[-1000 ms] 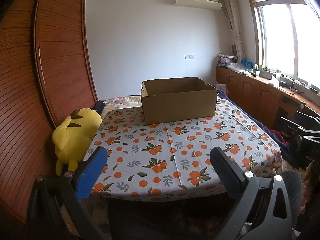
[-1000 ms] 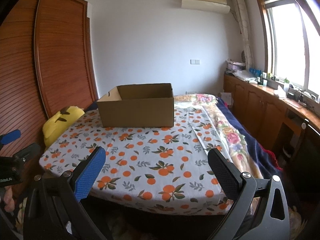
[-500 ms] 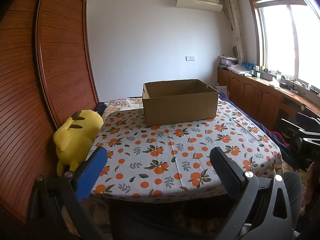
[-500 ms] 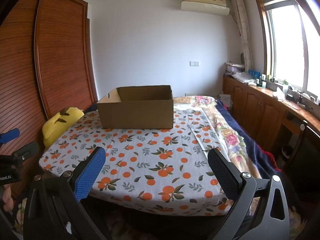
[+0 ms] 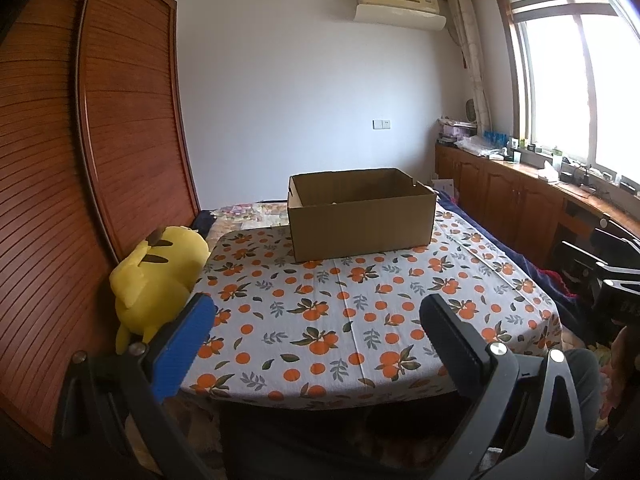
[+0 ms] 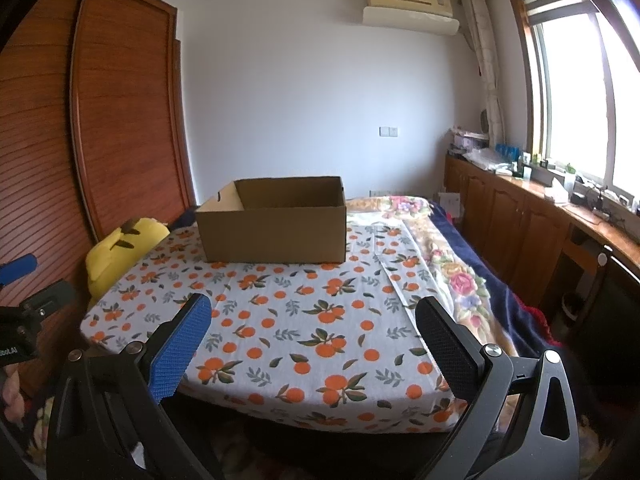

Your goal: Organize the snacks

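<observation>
So here's what I've got on both wrist cams. The cardboard box [image 5: 362,216] sits toward the far end of the table, top open, dead ahead of my left gripper [image 5: 316,316] and well apart from it. From the right gripper [image 6: 312,320] the same box [image 6: 274,222] shows ahead and a bit to the left, also well out of reach. Both sets of jaws are spread wide with nothing between them, just tablecloth showing in the gap. There's a pale bit of something peeking over the box's near wall in the left view, but I can't tell what it is, so I can't say where any snacks are.

The surface is a tablecloth [image 5: 360,312] printed with oranges and leaves, lying flat. A yellow plush toy [image 5: 158,276] sits just off the table's left edge, against the wooden slatted wardrobe [image 5: 100,160]. In the right view a floral blanket [image 6: 452,272] runs along the table's right side. Wooden cabinets [image 6: 520,224] under the window [image 6: 576,92] carry a cluttered countertop, and an air conditioner [image 5: 400,4] hangs on the far white wall.

The near table edge is right below both grippers. Between them and the box the cloth is bare. I can also see my left gripper's blue pad at the left edge of the right cam.
</observation>
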A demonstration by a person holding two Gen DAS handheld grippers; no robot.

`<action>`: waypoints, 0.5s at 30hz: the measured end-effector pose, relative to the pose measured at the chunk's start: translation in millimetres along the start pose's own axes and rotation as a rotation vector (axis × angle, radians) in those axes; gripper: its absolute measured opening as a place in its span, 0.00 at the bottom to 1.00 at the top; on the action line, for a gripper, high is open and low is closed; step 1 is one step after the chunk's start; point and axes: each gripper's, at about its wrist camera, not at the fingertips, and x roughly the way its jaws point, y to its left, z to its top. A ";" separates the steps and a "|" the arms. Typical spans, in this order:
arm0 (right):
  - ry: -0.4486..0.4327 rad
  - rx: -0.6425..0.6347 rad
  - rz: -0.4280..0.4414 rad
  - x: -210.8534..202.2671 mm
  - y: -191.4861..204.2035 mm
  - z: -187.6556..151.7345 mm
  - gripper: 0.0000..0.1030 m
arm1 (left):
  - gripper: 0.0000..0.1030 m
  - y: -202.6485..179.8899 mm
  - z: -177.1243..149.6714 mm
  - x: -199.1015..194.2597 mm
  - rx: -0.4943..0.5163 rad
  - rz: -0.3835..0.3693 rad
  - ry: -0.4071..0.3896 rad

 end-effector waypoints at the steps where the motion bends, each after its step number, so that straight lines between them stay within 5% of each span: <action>1: -0.002 -0.001 0.000 -0.4 0.6 1.1 1.00 | 1.00 1.2 0.4 0.0 -0.002 0.000 0.000; 15: -0.005 -0.006 0.003 1.0 5.7 1.3 1.00 | 1.00 6.1 1.9 -4.6 -0.018 0.007 -0.015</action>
